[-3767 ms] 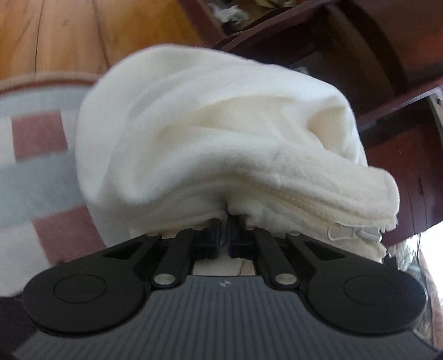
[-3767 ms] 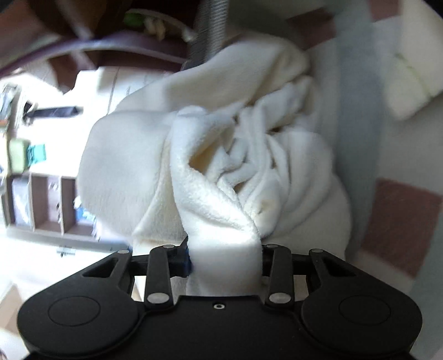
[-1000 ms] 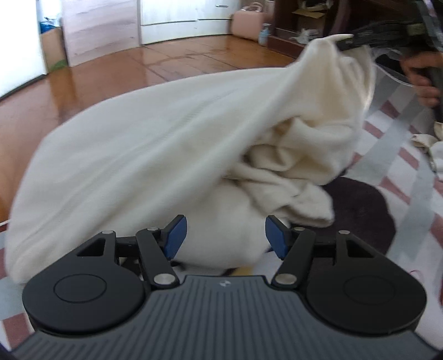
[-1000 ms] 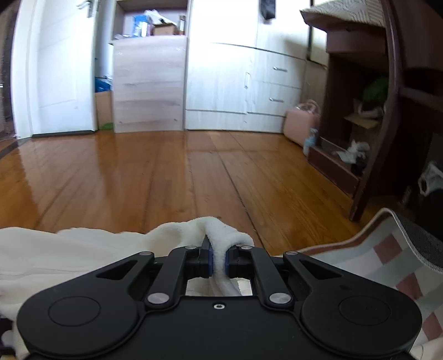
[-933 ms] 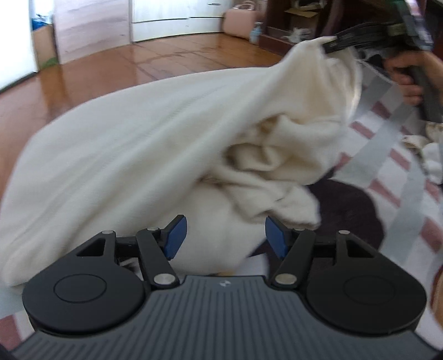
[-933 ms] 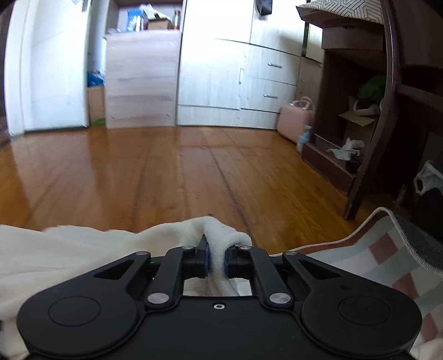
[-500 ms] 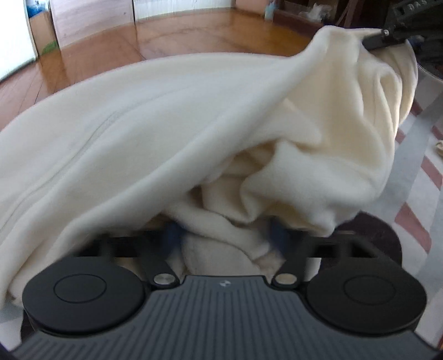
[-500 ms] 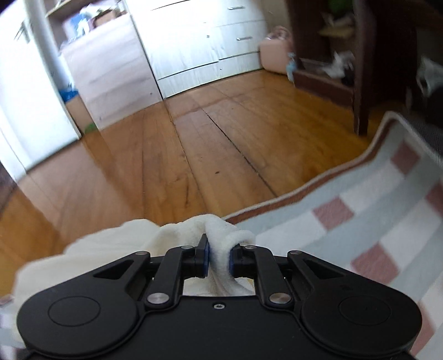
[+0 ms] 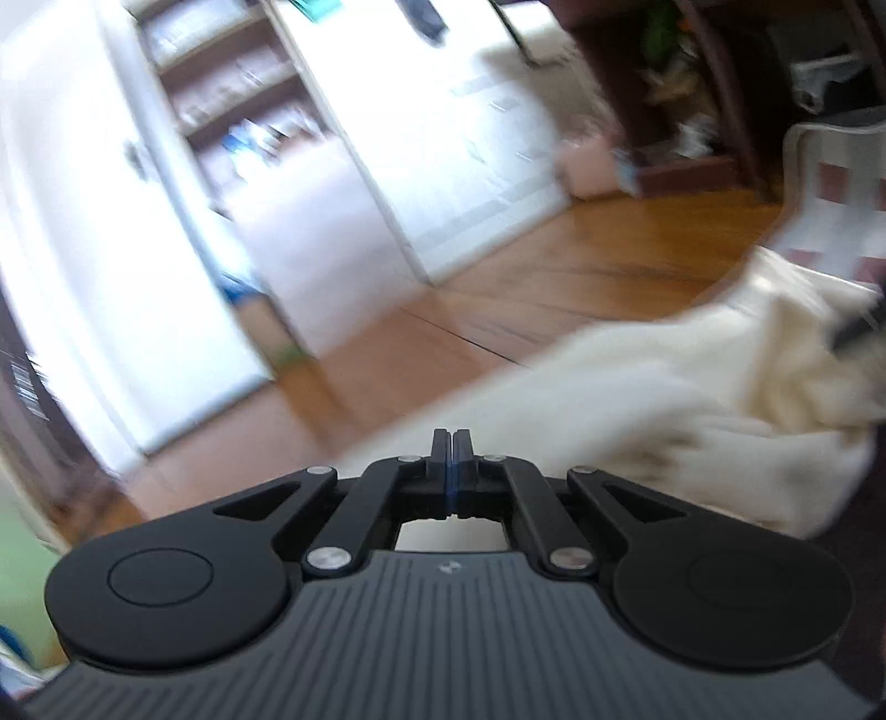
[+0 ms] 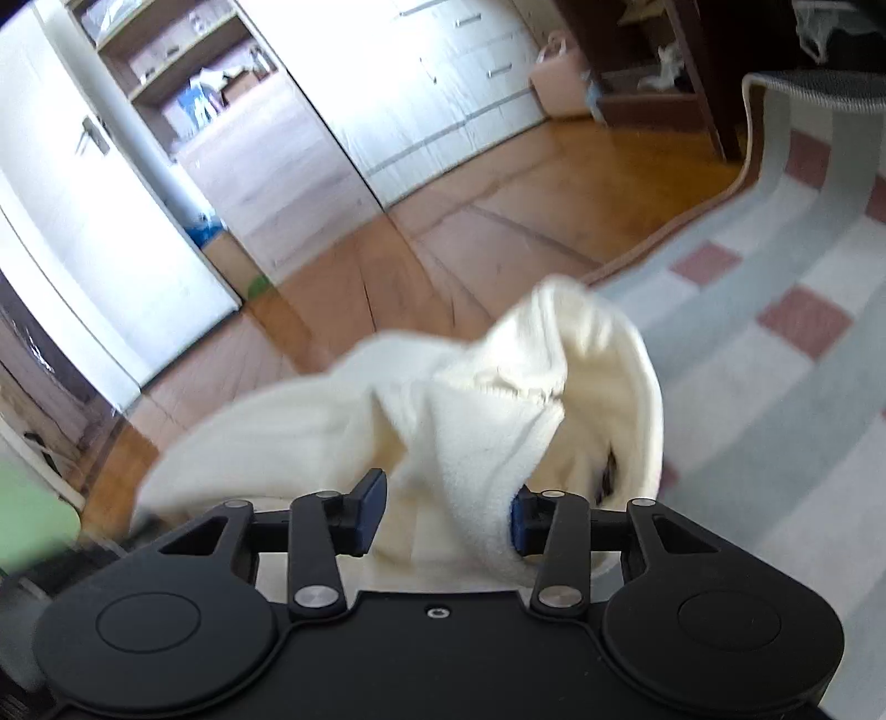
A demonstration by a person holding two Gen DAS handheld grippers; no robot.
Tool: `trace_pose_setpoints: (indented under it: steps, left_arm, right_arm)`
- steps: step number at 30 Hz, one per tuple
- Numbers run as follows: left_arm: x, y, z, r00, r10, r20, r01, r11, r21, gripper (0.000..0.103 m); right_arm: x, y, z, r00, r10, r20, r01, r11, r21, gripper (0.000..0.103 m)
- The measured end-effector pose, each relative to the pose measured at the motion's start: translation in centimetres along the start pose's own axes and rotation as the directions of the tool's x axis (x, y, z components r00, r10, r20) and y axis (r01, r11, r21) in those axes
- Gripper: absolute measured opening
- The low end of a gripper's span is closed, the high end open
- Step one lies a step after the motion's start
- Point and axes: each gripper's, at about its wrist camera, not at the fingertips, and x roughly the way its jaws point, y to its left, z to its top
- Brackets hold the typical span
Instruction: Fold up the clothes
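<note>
A cream fleece garment point(image 10: 498, 421) is bunched up over the edge of a checked rug point(image 10: 775, 387). My right gripper point(image 10: 446, 518) is open, and a fold of the fleece lies loose between its blue pads point(image 10: 370, 509). In the left wrist view, which is blurred by motion, the same garment point(image 9: 664, 410) stretches from my fingertips away to the right. My left gripper point(image 9: 451, 443) is shut, its fingers pressed together on a thin edge of the fleece. A dark shape at the right edge is probably the other gripper.
Wooden floor point(image 10: 443, 232) runs back to white cupboards with drawers point(image 10: 443, 72) and a white door point(image 10: 83, 221). Dark wooden furniture point(image 10: 692, 50) and a pink bag point(image 10: 559, 77) stand at the back right. The rug's raised edge point(image 9: 819, 166) shows at the right.
My left gripper went from open to shut on the fleece and swung upward. My right gripper, shut on a fold half a second ago, has opened and let the fleece go.
</note>
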Motion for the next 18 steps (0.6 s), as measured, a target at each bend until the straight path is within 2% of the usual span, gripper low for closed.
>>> trace_pose_setpoints:
  steps: [2,5,7,9,10,11,13,15,18]
  left_arm:
    - [-0.7,1.8,0.0,0.998,0.057,0.015,-0.058,0.998,0.037,0.000]
    - [-1.6,3.5,-1.2,0.998,-0.046,-0.038,0.045,0.998,-0.039,0.000]
    - [-2.2,4.6,-1.9,0.990,-0.121,-0.069,0.114,0.989,-0.095,0.000]
    - [-2.1,3.8,-2.7,0.979,-0.185,-0.090,0.175,0.978,-0.116,0.003]
    - [-2.3,3.2,-3.2,0.970,-0.223,-0.098,0.210,0.969,-0.134,0.003]
    - [-2.0,2.4,-3.5,0.952,-0.281,-0.119,0.258,0.950,-0.175,0.004]
    - [-1.3,0.5,-4.3,0.897,-0.409,-0.170,0.364,0.899,-0.243,0.005]
    - [-0.8,-1.6,-4.5,0.859,-0.474,-0.193,0.416,0.867,-0.275,0.007]
    - [0.0,-3.5,-4.0,0.851,-0.487,-0.196,0.432,0.861,-0.267,0.019]
  right_arm:
    - [-0.2,0.2,-0.2,0.999,-0.037,-0.004,0.037,0.999,-0.019,0.048]
    - [-0.6,0.5,-0.5,0.996,-0.092,-0.008,0.092,0.995,-0.048,0.049]
    - [-0.8,0.7,-0.7,0.992,-0.129,-0.010,0.128,0.989,-0.067,0.049]
    - [-1.0,0.9,-0.9,0.986,-0.166,-0.011,0.164,0.983,-0.087,0.053]
    - [-1.1,1.0,-1.0,0.983,-0.184,-0.011,0.182,0.979,-0.096,0.058]
    - [-1.2,1.2,-1.1,0.979,-0.202,-0.012,0.200,0.974,-0.106,0.059]
    - [-1.4,1.4,-1.3,0.971,-0.239,-0.011,0.235,0.964,-0.125,0.059]
    - [-1.7,1.6,-1.5,0.962,-0.275,-0.010,0.270,0.952,-0.144,0.059]
    - [-2.4,1.8,-2.0,0.988,-0.126,-0.089,0.117,0.989,-0.095,0.059]
